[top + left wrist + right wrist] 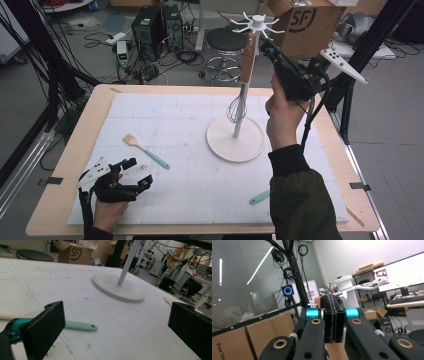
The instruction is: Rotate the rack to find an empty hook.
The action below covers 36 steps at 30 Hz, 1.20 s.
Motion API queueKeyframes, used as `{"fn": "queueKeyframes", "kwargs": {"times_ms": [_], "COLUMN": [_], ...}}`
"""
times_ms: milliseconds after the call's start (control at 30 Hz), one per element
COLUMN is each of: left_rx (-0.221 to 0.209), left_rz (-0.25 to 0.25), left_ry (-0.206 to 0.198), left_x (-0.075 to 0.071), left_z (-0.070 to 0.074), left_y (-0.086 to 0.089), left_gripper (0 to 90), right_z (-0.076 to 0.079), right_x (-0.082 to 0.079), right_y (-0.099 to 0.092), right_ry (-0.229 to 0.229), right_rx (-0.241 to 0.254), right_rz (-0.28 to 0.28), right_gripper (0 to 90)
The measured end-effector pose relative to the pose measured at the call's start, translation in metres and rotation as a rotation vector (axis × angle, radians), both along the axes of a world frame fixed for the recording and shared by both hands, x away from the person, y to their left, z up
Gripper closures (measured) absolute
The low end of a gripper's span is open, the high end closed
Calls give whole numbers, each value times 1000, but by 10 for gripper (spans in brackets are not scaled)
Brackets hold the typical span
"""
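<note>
A white stand (pixel 235 142) with a round base, a pole and a hooked hub on top rises at the middle right of the mat; its base (pixel 117 288) and its hub (pixel 344 283) also show. A whisk (pixel 247 60) with a wooden handle hangs upright beside the pole. My right gripper (pixel 264 46) is raised at the handle's top, its jaws (pixel 332 300) shut pad to pad with the wood (pixel 334 352) just behind them; whether a thin loop is pinched I cannot tell. My left gripper (pixel 141 171) rests open at the near left, with nothing between its jaws (pixel 116 315).
A brush with a mint-green handle (pixel 145 149) lies just beyond the left gripper (pixel 80 325). Another mint handle (pixel 260 196) pokes out from under the right sleeve. Past the table's far edge are a stool (pixel 225 42), cardboard boxes (pixel 305 25), cables and black tripod legs.
</note>
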<state>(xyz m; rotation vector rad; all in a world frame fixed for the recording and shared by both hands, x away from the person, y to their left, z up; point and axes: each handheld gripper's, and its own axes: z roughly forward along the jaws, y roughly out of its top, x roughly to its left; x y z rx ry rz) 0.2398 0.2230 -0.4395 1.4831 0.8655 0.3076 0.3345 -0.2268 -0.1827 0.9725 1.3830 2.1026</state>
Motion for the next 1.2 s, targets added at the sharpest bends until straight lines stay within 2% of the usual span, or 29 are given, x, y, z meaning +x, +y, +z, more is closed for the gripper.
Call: {"fn": "queueKeyframes", "kwargs": {"times_ms": [67,167,233,300,400,500,700,833,1100,1200], "left_rx": [-4,-4,3,3,3,-1,-5,-8,-13,-27], "left_rz": [0,-1,-3,-3,-4,-2,2,2,4,10], "left_ry": [5,4,4,4,4,5,4,5,3,2], "left_x": [0,0,0,1,1,1,1,0,-2,-4], "left_z": [0,0,0,0,0,0,0,0,1,1], "left_y": [-1,-1,-1,-1,-1,-1,0,0,3,3], "left_gripper": [17,17,17,17,17,17,17,17,17,17], "right_z": [-3,-7,-10,-11,-12,-11,-2,-2,-3,-1], "right_x": [-3,-6,-10,-9,-4,1,6,8,9,8], "right_y": [-4,-11,-16,-20,-24,-26,-18,-13,0,8], "right_ry": [-2,-1,-13,-5,5,8,13,21,24,18], "right_rx": [-8,4,19,31,55,110,122,132,119,102], "right_rz": [-5,-14,-46,-57,-65,-54,-65,-64,-44,-35], "right_gripper": [900,900,900,900,900,900,900,900,900,900]}}
